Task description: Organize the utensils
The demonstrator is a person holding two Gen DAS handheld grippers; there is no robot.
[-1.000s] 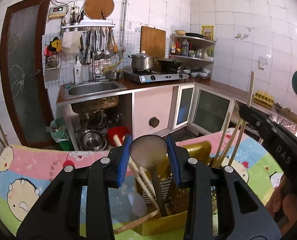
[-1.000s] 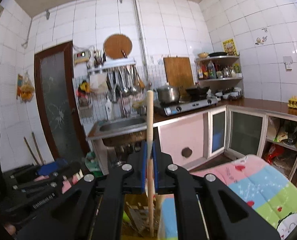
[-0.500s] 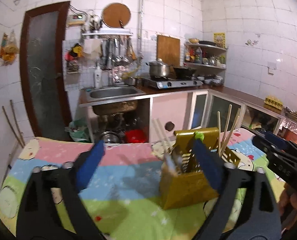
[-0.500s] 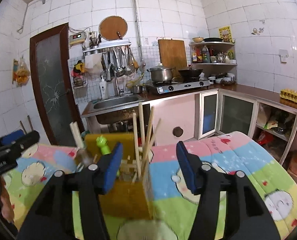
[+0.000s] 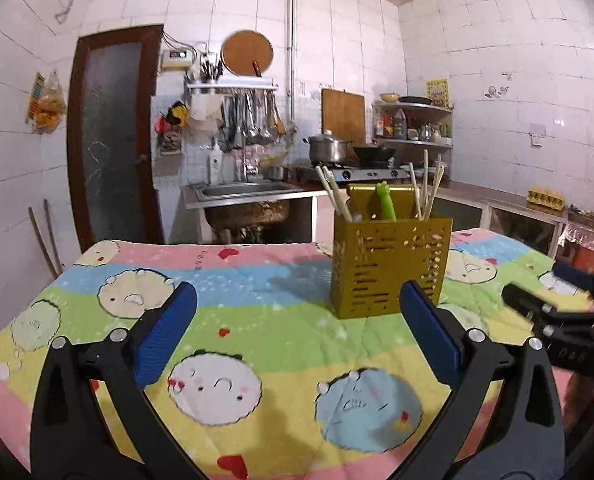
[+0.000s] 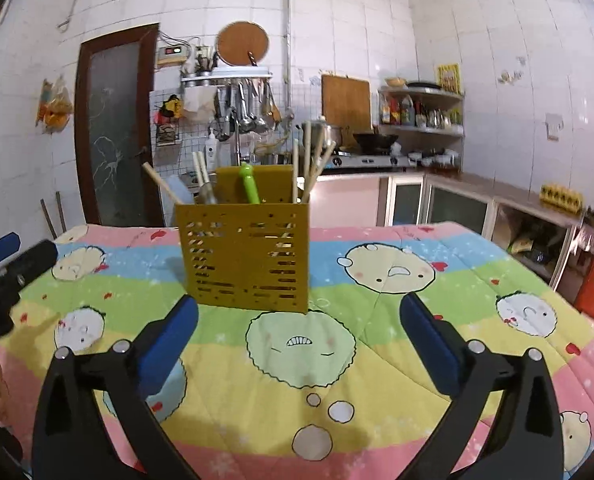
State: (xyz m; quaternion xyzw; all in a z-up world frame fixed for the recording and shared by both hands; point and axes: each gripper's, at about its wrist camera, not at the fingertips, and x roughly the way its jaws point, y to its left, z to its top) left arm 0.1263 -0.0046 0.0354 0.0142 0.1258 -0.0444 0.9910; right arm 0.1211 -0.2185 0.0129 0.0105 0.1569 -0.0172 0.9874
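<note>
Both claws hang low over the cartoon blanket (image 5: pixel 257 320), tilted slightly down: the left gripper (image 5: pixel 297 332) spread wide with nothing between its pads, the right gripper (image 6: pixel 299 336) having just opened, empty too. The yellow holder (image 5: pixel 391 268) stands upright at centre, chopsticks (image 5: pixel 425 190) and green handle (image 5: pixel 385 202) pointing up. Only the right view shows a pale spoon handle (image 6: pixel 161 188) leaning toward the upper left.
</note>
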